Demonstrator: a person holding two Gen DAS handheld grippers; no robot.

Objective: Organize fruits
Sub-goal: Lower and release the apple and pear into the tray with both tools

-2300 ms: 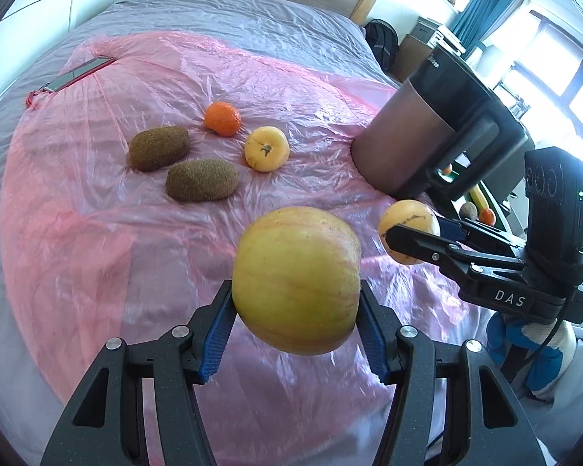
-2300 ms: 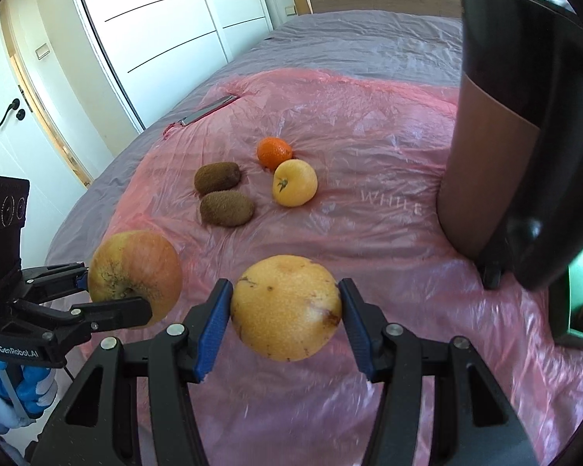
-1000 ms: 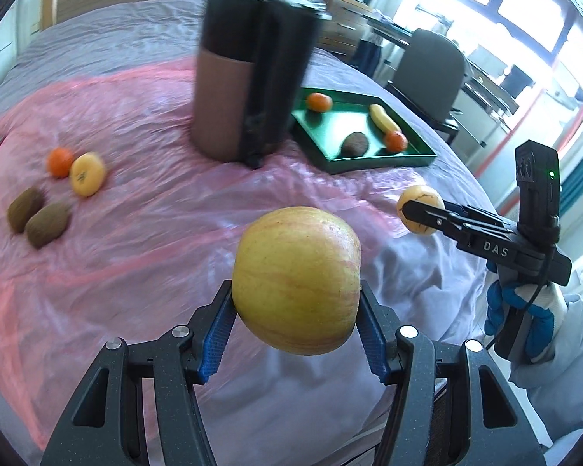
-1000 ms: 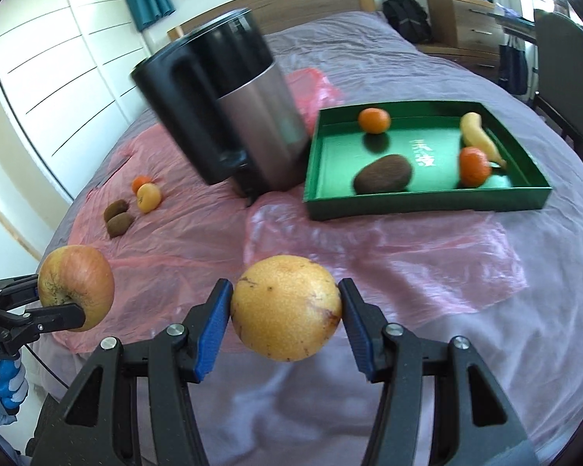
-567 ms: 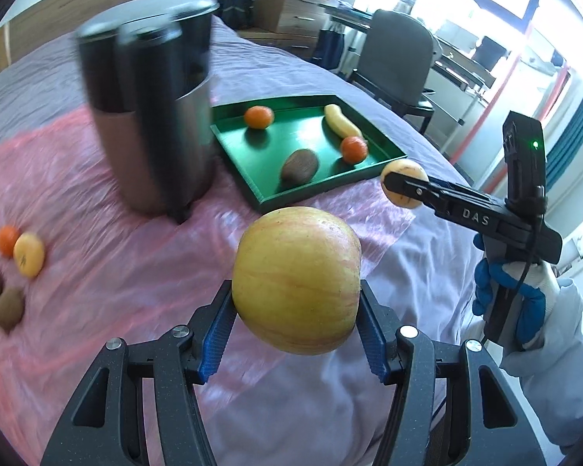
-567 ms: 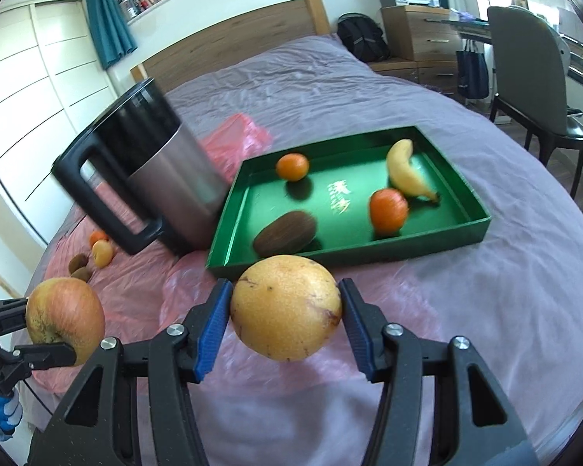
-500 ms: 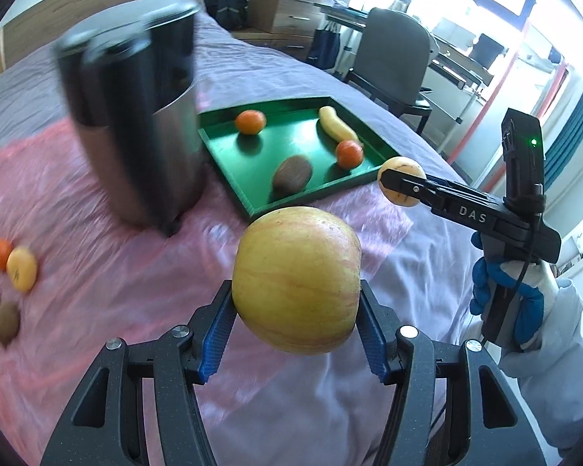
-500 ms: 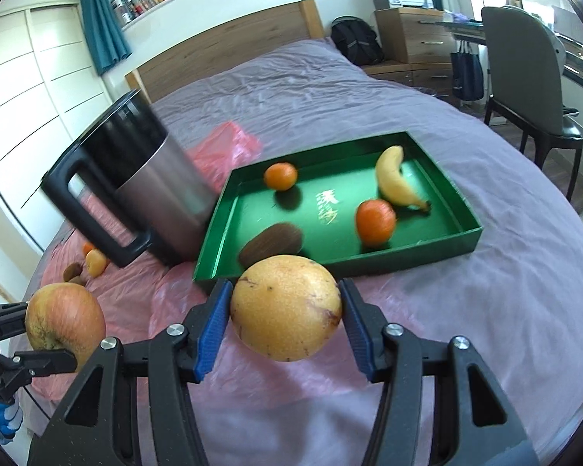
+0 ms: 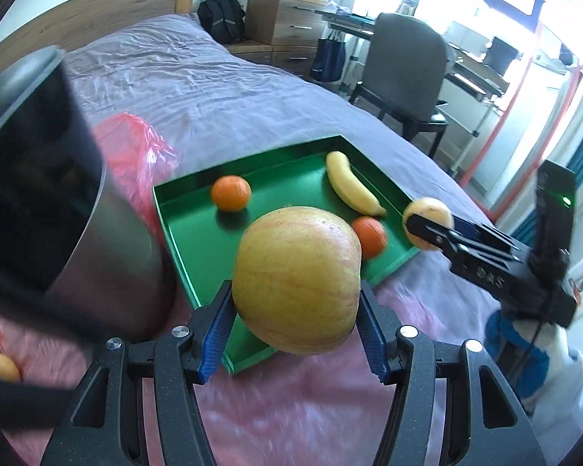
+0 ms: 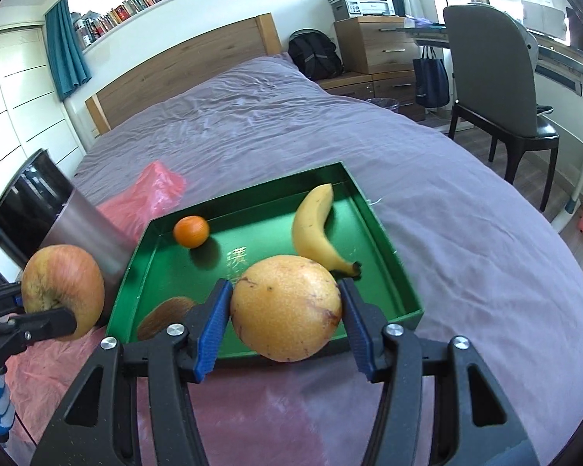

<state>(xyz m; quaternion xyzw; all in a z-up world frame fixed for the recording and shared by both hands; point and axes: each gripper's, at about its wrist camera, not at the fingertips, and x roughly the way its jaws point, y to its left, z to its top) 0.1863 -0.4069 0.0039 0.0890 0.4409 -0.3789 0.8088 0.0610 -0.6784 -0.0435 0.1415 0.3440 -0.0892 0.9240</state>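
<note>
In the left wrist view, a large yellow-green apple with faint red streaks (image 9: 296, 279) is pinched between the blue pads of the left gripper (image 9: 293, 330) and held in the air over the near edge of a shallow green rectangular tray (image 9: 182, 240). The tray rests on a purple bedspread (image 9: 213, 89), partly over a pink plastic sheet (image 9: 291, 407). Inside it a small orange mandarin (image 9: 231, 193), a yellow banana (image 9: 351, 188) and a second orange fruit (image 9: 371, 236) are seen. A black and steel jug (image 9: 58, 209) stands just left of the tray. To the right, the right gripper (image 9: 427, 229) is seen clamped on a round yellow fruit. In the right wrist view, a round yellow-orange fruit with brown blemishes (image 10: 285, 307) is gripped between the pads of the right gripper (image 10: 287, 330), above the tray's front wall (image 10: 252, 349). A brown kiwi (image 10: 163, 316) lies in the near left corner of the tray. At the left edge, the apple (image 10: 63, 291) is seen in the left gripper's fingers (image 10: 39, 326).
</note>
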